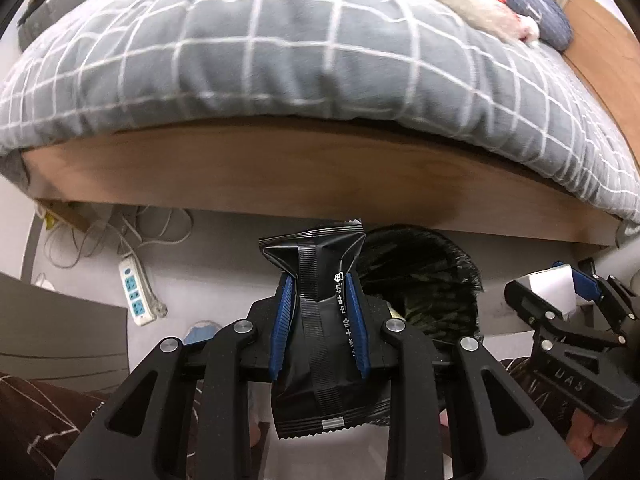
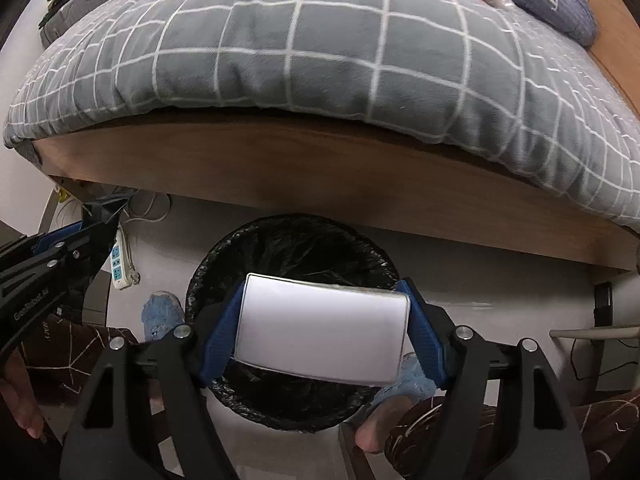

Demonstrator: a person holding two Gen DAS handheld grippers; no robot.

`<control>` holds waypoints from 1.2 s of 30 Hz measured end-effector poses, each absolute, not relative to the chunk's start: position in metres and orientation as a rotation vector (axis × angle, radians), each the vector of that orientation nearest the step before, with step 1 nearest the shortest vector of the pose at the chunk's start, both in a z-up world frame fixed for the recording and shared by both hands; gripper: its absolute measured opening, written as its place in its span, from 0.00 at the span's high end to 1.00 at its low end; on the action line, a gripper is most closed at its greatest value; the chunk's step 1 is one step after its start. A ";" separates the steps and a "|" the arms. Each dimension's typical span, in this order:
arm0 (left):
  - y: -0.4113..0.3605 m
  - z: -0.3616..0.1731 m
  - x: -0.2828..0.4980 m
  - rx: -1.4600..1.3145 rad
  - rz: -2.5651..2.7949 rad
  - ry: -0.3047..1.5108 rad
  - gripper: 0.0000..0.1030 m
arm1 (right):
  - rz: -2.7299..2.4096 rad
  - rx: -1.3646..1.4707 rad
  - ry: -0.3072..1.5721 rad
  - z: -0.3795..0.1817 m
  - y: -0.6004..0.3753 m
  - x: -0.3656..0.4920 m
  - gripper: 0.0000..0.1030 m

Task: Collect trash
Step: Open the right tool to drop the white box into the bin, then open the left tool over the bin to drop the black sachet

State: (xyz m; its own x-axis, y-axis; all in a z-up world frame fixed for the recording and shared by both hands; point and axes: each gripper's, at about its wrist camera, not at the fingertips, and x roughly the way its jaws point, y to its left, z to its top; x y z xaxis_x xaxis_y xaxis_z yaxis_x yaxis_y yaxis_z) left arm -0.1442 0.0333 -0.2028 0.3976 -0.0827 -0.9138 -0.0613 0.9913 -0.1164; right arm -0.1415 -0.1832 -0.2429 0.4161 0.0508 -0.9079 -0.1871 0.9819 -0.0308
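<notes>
Wrapper point(image 1: 320, 320) clamped in left hand-held gripper point(image 1: 320, 300) – white box point(image 2: 320, 332) gripped by right hand-held gripper point(image 2: 324, 328), above bin point(image 2: 288, 248), frame centre.

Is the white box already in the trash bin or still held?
Held: right gripper pads clamp the white box above the bin.
</notes>
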 end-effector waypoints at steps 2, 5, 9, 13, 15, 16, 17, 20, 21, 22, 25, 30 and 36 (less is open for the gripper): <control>0.038 -0.203 -0.146 -0.142 -0.008 1.163 0.75 | 0.161 -0.135 1.137 -0.245 -0.178 -0.141 0.33; 0.041 -0.204 -0.147 -0.141 -0.006 1.167 0.74 | 0.177 -0.140 1.136 -0.246 -0.172 -0.141 0.33; 0.037 -0.207 -0.148 -0.133 -0.014 1.169 0.74 | 0.191 -0.142 1.126 -0.246 -0.168 -0.140 0.34; 0.028 -0.214 -0.146 -0.120 -0.033 1.178 0.74 | 0.172 -0.139 1.107 -0.242 -0.175 -0.140 0.16; 0.020 -0.217 -0.144 -0.110 -0.047 1.185 0.74 | 0.162 -0.137 1.107 -0.243 -0.182 -0.138 0.13; 0.018 -0.218 -0.142 -0.108 -0.053 1.188 0.74 | 0.153 -0.137 1.107 -0.244 -0.186 -0.137 0.11; 0.014 -0.220 -0.141 -0.104 -0.059 1.192 0.74 | 0.142 -0.135 1.108 -0.245 -0.190 -0.137 0.10; -0.001 -0.221 -0.137 -0.086 -0.084 1.192 0.74 | 0.103 -0.128 1.116 -0.250 -0.206 -0.136 0.09; -0.007 -0.221 -0.136 -0.081 -0.093 1.191 0.74 | 0.093 -0.129 1.113 -0.250 -0.212 -0.137 0.09; -0.012 -0.221 -0.135 -0.077 -0.100 1.191 0.74 | 0.082 -0.131 1.107 -0.249 -0.218 -0.137 0.09; -0.027 -0.221 -0.134 -0.062 -0.119 1.196 0.74 | 0.033 -0.136 1.098 -0.249 -0.237 -0.139 0.09; -0.048 -0.221 -0.130 -0.037 -0.143 1.203 0.74 | -0.021 -0.095 1.099 -0.246 -0.267 -0.138 0.09; -0.073 -0.220 -0.130 0.006 -0.164 1.202 0.74 | -0.074 -0.068 1.103 -0.243 -0.287 -0.140 0.09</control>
State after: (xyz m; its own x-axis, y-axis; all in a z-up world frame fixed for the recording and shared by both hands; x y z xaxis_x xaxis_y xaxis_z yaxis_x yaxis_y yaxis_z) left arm -0.1296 -0.0732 -0.2205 0.3496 -0.1235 -0.9287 0.1300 0.9881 -0.0824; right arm -0.1398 -0.2869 -0.2431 0.4486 -0.0932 -0.8889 0.0258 0.9955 -0.0913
